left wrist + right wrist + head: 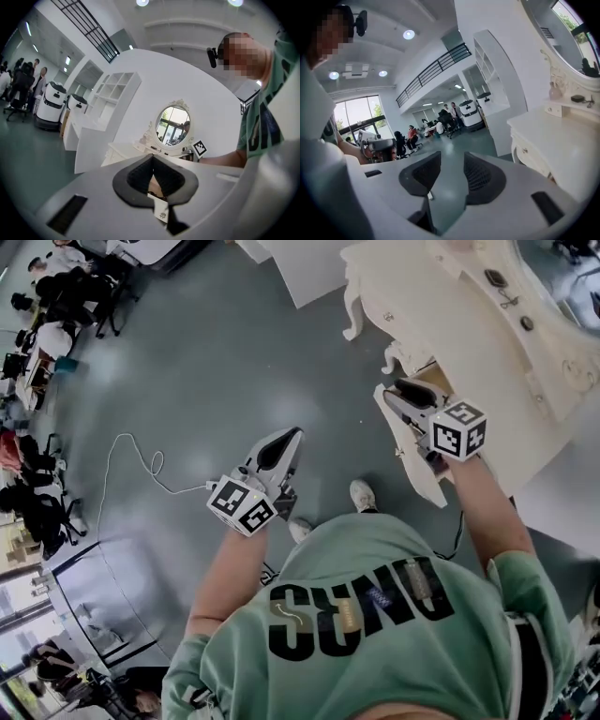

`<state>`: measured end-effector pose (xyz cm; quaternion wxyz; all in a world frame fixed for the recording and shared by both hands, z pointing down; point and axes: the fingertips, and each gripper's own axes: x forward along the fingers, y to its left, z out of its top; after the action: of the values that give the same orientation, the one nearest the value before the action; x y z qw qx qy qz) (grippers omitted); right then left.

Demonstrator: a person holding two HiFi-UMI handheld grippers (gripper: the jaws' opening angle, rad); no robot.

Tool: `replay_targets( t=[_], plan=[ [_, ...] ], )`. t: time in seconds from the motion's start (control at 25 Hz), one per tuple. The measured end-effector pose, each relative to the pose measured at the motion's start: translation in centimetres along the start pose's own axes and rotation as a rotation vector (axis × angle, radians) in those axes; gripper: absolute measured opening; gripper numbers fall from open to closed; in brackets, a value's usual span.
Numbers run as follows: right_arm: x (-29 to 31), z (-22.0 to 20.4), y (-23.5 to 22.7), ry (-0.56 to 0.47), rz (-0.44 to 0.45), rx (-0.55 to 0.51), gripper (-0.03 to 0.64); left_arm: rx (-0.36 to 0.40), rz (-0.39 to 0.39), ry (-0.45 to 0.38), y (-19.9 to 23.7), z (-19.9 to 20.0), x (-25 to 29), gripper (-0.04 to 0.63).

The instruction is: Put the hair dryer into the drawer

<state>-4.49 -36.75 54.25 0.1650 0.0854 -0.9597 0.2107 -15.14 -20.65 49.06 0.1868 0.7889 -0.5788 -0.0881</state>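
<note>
- Green shirt (394,615) of the person: fills the lower part of the head view, both forearms reaching forward from it.
- Left gripper (281,448): held over bare floor (216,362), well apart from the furniture. Its own view shows the pads closed tip to tip, with no object clearly gripped.
- Right gripper (405,393): held at the front edge of the white dressing table (469,324), above what appears to be a pulled-out drawer (417,460). Jaws stand apart and empty; only floor shows through the gap.
- Tabletop: a few small dark items near its back edge, too small to name. An oval mirror (172,124) rises behind them.
- Hair dryer: not visible in any view, neither on the tabletop, on the floor nor in either gripper. The drawer's interior is largely hidden, so whether the dryer lies inside cannot be told.
- Thin cable (131,460): loose on the floor to the left, attached to nothing identifiable.
- Task status, judged: neither gripper carries anything. Either the dryer is already stowed and only shutting the drawer remains, or it has yet to be fetched.
</note>
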Motion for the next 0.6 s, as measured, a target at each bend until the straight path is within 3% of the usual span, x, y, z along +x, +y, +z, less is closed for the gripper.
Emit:
replay_targets(
  t=[0.32,0.6],
  plan=[
    [3.6,9.1,17.3,-0.145,0.224,-0.169,0.064,0.078,0.188,-0.148,1.7,7.7,-15.7,0.000],
    [7.2,12.5,28.8,-0.186,0.358,-0.233,0.000,0.111,0.337,-0.277,2.9,12.1,-28.4,0.000]
  ],
)
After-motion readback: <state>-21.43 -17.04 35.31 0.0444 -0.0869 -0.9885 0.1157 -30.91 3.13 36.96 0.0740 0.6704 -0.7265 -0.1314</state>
